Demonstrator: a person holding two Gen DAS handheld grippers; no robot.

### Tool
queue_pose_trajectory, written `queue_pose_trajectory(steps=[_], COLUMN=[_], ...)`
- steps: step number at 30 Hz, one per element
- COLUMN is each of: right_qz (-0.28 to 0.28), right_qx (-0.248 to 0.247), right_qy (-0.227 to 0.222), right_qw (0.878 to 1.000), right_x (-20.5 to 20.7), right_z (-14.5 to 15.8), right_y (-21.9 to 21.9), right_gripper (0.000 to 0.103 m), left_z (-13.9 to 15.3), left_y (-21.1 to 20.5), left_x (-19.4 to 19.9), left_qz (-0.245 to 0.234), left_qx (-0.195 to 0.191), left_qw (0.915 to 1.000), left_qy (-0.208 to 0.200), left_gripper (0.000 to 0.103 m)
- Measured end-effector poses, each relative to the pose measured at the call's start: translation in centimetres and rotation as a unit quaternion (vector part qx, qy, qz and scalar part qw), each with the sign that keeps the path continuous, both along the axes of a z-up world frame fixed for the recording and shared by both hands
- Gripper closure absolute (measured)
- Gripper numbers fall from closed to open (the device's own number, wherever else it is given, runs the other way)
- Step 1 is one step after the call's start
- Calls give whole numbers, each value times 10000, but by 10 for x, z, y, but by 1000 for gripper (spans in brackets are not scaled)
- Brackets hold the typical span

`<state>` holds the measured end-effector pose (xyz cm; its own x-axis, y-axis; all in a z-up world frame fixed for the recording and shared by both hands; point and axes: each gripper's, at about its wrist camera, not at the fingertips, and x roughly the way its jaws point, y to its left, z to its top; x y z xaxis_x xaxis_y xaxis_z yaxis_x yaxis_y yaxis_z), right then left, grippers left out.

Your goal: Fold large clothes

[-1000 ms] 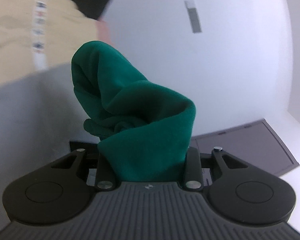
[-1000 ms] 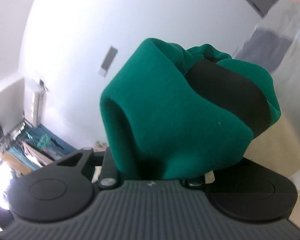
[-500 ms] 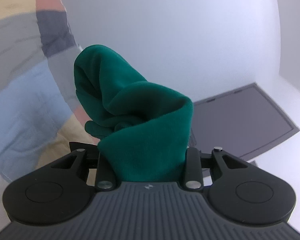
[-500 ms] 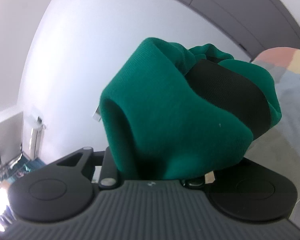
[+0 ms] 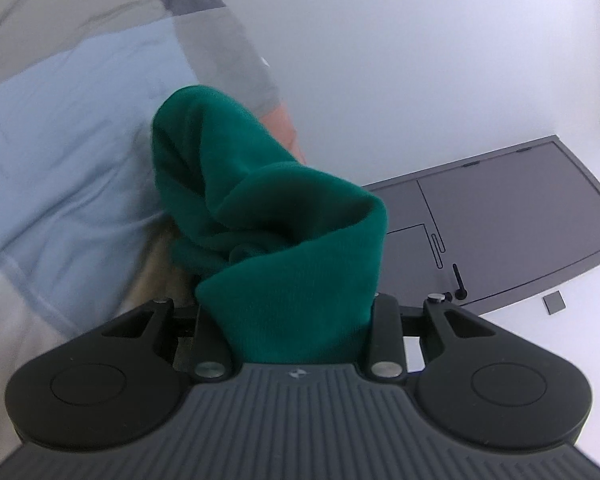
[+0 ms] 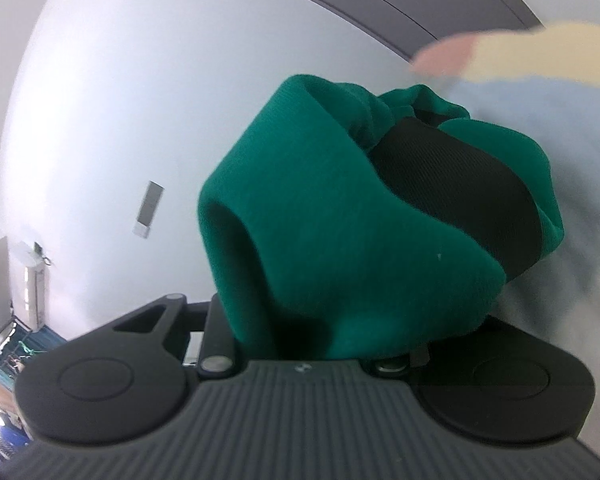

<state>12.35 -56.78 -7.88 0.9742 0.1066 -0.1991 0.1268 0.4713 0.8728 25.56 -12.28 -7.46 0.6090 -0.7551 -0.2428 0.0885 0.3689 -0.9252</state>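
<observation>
A bunched fold of green knit cloth (image 5: 228, 168) fills the middle of the left wrist view. My left gripper (image 5: 296, 268) is shut on it, and the cloth hides both fingers. In the right wrist view a thicker wad of the same green cloth (image 6: 300, 200), crossed by a black band (image 6: 460, 208), is clamped in my right gripper (image 6: 324, 288), whose fingers are also covered. Both wads are held up off any surface.
A blurred colour-block fabric in light blue, grey and cream (image 5: 60, 152) lies behind the left wad and at the right of the right wrist view (image 6: 540, 92). A dark grey panel (image 5: 520, 216) sits on a white surface. Cluttered shelves (image 6: 4, 360) show far left.
Both grippers have moved down and sideways with the green cloth still gripped. The colour-block fabric has swung into both views, and the grey panel now looks larger in the left one.
</observation>
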Motion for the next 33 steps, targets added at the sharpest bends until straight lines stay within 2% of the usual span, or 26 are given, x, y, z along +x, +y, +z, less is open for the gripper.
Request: queue_pose_trajectory(steps=[3, 7, 10, 14, 15, 17, 18, 19, 21, 24, 30, 33], right_qz=[-8, -2, -98, -154, -167, -200, -199, -198, -117, -132, -278, -374], right_qx=[-159, -219, -306, -92, -47, 32, 39, 4, -185, -450, -723, -1004], right_qy=[40, 58, 140, 222, 242, 290, 297, 298, 340, 464, 694, 679], right_qw=[9999, 9997, 9994, 9996, 9996, 9994, 9994, 9994, 9992, 9978, 9946, 9919], right_x=[-6, -7, -13, -2, -2, -2, -3, -3, -5, 5, -20, -11], right_z=[-22, -39, -40, -24, -25, -23, -21, -19, -12, 0, 33, 58], right_y=[4, 8, -15, -5, -5, -3, -1, 0, 7, 7, 12, 3], right_gripper=[66, 65, 65, 65, 63, 60, 57, 54, 42, 32, 32, 32], left_z=[-9, -22, -13, -2, -1, 1, 1, 3, 7, 19, 67, 101], left_y=[2, 4, 5, 2, 2, 3, 3, 3, 8, 19, 29, 33], left_x=[-7, -14, -23, -26, -27, -28, -29, -28, -35, -51, -94, -118], left_qz=[-42, -68, -146, -180, -181, -245, -335, -365, -402, -448, -467, -347], left_qx=[161, 255, 513, 675, 710, 761, 827, 945, 1191, 1386, 2107, 2501], left_qw=[9995, 9992, 9978, 9970, 9969, 9967, 9959, 9948, 9920, 9892, 9746, 9633], left_qy=[-272, -313, -384, -337, -280, -161, -107, -72, -115, -164, -597, -907], left_gripper=[64, 63, 63, 61, 56, 41, 27, 22, 21, 21, 21, 21])
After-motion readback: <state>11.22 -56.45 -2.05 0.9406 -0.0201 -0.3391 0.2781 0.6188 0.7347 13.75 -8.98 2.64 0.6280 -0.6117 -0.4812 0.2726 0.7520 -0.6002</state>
